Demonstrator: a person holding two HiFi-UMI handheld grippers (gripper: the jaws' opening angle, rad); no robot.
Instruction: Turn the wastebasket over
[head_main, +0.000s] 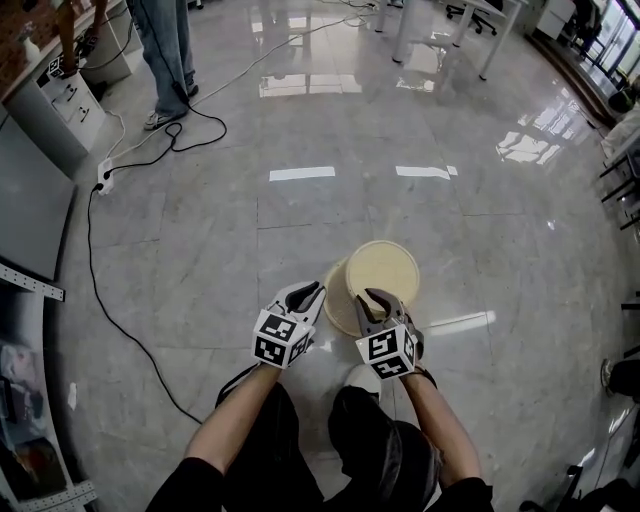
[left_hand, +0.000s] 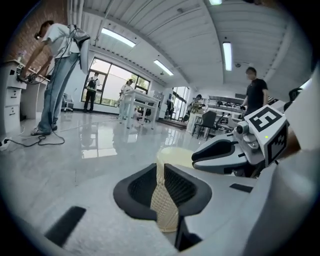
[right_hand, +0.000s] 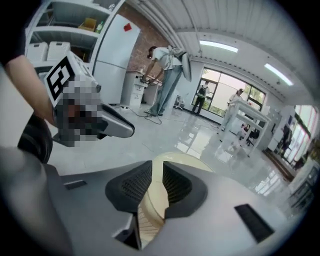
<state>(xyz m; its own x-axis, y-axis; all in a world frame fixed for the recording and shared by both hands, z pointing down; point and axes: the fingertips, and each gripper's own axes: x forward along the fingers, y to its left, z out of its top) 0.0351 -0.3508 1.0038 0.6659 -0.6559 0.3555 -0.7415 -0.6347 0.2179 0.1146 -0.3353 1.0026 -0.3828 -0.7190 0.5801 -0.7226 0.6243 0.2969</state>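
Gripping the cream woven wastebasket (head_main: 380, 270) from two sides, low and centre in the head view, over the glossy tiled floor (head_main: 300, 200). Closed down with the left tool (left_hand: 161, 192) onto a slice of the mesh wall at the basket's left side, nearly pressed together with only that thin lattice between. Narrowed likewise with the right tool (right_hand: 156, 187) onto the smooth rim band and the weave under it, on the near side, close beside the other tool. Seen from above as a pale round face turned upward, with a wider ring showing below and to the left of it, so tilted rather than standing square. Likely the narrow closed base on top and the wide mouth toward the floor, though hard to say for certain. Unclear whether any edge rests on the floor. Judged as the start of the turn: hold secured on both sides, basket seemingly tipped off level, not flipped yet. Left to do: rotating through until the other end faces up, setting down, letting go. Worth watching for the thin, flexible weave buckling or slipping out of such narrow bites. Away in the upper left of the frame, a standing person (head_main: 165, 60) and a black cable (head_main: 110, 260), well apart from all this.
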